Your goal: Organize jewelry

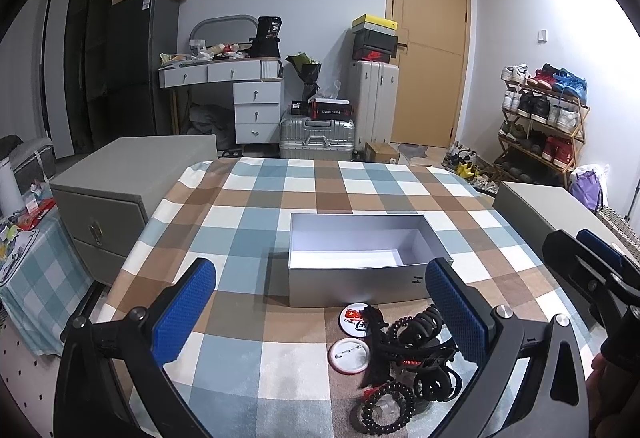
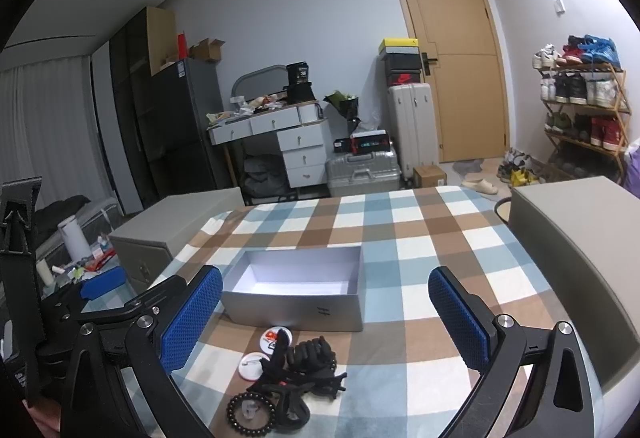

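Left wrist view: your left gripper point(image 1: 320, 318) and right gripper point(image 2: 324, 314) are both spread wide, empty; silver box point(image 1: 352, 284) at twelve o'clock, jewelry pile point(image 1: 404, 354) at five.

left gripper point(image 1: 320, 310) fingers spread wide, right gripper point(image 2: 326, 314) likewise, both empty

Open tongs point(image 1: 320, 314), empty box point(image 1: 356, 266), beaded bracelets point(image 1: 387, 410)

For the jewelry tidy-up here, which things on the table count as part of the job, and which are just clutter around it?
Part of the job:
- open grey box
- bead bracelet
- black hair clips
- two round badges

Just lying about:
- grey drawer unit
- suitcases
- shoe rack
- white dresser
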`<state>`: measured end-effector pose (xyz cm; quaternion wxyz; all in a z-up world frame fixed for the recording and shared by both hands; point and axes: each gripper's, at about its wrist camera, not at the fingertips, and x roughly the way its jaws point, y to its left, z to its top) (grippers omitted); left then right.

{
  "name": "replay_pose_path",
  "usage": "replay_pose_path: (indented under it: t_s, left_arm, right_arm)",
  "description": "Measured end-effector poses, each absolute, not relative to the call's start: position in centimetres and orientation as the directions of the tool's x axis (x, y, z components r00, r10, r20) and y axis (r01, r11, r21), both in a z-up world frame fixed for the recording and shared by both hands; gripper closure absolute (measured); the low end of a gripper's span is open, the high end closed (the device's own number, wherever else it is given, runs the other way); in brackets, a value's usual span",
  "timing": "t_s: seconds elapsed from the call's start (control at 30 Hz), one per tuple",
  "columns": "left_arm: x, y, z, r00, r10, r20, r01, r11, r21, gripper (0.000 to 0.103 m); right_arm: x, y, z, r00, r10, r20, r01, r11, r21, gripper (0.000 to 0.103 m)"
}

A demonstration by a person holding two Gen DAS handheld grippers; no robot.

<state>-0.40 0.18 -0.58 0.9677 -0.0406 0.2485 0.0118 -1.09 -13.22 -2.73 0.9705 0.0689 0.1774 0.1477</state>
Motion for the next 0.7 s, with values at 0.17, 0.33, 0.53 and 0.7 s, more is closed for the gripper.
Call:
replay_pose_path:
  t_s: [0.17,0.33,0.53,0.7]
  left_arm:
    - [-0.44,0.16,-0.70,0.875,0.005,-0.484,-0.045,0.996,-0.072,0.001]
    - [-0.53,0.27,-0.84,0.873,0.004,-0.488,-0.047,0.996,-0.076,0.001]
    - [-0.51,0.34,-1.07,0.868,0.003,-0.496,-0.048,0.996,-0.079,0.001]
    - [-0.32,0.40,-1.27,0.863,0.002,-0.506,-0.052,0.995,-0.084,0.001]
  right_arm:
    - [-1.03,-13.51,-2.89,0.891,0.314,-0.328,-0.260,0.945,0.197,0.000]
    - [-1.02,-13.55,-2.91,0.892,0.313,-0.327,-0.260,0.946,0.195,0.000]
    - [-0.89,-13.64,-3.10,0.886,0.321,-0.335,-0.265,0.943,0.203,0.000]
    - [-0.63,-13.71,-3.41,0.874,0.339,-0.347,-0.278,0.937,0.213,0.000]
